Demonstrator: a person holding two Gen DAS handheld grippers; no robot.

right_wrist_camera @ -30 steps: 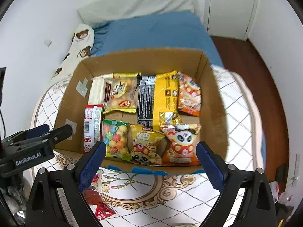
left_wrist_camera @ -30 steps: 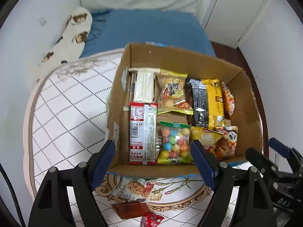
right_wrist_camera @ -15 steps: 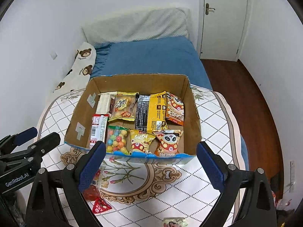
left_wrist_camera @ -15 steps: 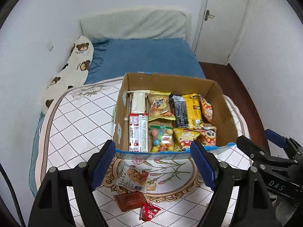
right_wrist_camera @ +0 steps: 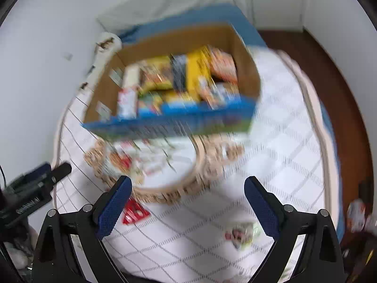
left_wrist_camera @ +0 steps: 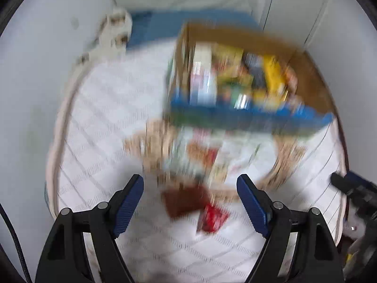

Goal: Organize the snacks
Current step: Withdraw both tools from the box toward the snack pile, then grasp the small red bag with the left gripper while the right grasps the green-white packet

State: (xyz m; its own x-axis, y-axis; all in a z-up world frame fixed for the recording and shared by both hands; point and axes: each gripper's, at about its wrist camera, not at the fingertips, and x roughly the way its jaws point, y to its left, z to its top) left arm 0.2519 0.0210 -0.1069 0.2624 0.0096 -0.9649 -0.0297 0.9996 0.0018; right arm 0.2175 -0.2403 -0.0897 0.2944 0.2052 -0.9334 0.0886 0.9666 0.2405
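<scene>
Both views are motion-blurred. A cardboard box (left_wrist_camera: 306,70) with a blue front rim holds several snack packs; it shows again in the right wrist view (right_wrist_camera: 245,52). Loose snacks lie on the white quilted table in front of it: a brown pack (left_wrist_camera: 181,200), a red pack (left_wrist_camera: 212,217) and a cookie pack (left_wrist_camera: 200,155). My left gripper (left_wrist_camera: 189,195) hangs open above the brown pack, nothing between its fingers. My right gripper (right_wrist_camera: 187,198) is open over bare table, with the red pack (right_wrist_camera: 134,212) by its left finger and a small pale pack (right_wrist_camera: 242,233) near its right finger.
The round table (left_wrist_camera: 77,165) has a pale rim, with a white wall at the left. A blue bed (right_wrist_camera: 212,14) lies behind the box and dark wood floor (right_wrist_camera: 329,54) at the right. Each gripper shows at the edge of the other's view.
Both grippers have pulled back from the box towards the table's near side and sunk a little. The loose packs now lie between and beside the fingers. Jaws unchanged.
</scene>
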